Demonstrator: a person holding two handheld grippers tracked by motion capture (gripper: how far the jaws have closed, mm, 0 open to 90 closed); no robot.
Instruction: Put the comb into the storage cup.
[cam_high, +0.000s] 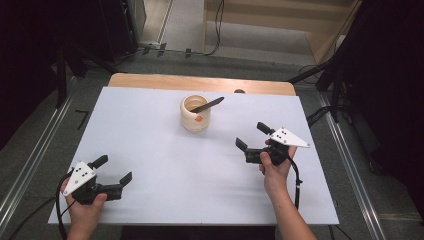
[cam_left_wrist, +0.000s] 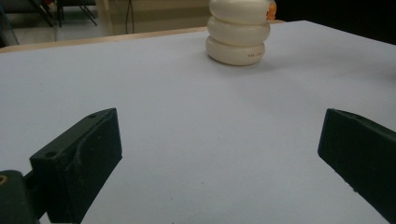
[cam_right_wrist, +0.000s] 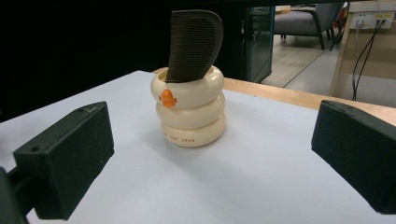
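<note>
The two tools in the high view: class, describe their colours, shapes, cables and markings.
Each tool, left tool and right tool, has a black body, two blocky black jaws and a grey three-cornered plate with dark dots on top. A black cable trails from each. The forearms are bare, with no sleeves.

The cup (cam_right_wrist: 191, 108) is a cream body with a smooth, semi-gloss finish that looks like ceramic or hard plastic; it carries a small orange mark. The comb (cam_right_wrist: 194, 44) is dark brown, matt, finely ribbed along its teeth, plastic in appearance. The tabletop (cam_high: 165, 165) has a smooth, matt white sheet over light wood, bare at the far edge. The right claw (cam_right_wrist: 205, 161) and left claw (cam_left_wrist: 219, 163) have matt black, slightly grainy pads. The triangular plates look like flat grey sheet.
</note>
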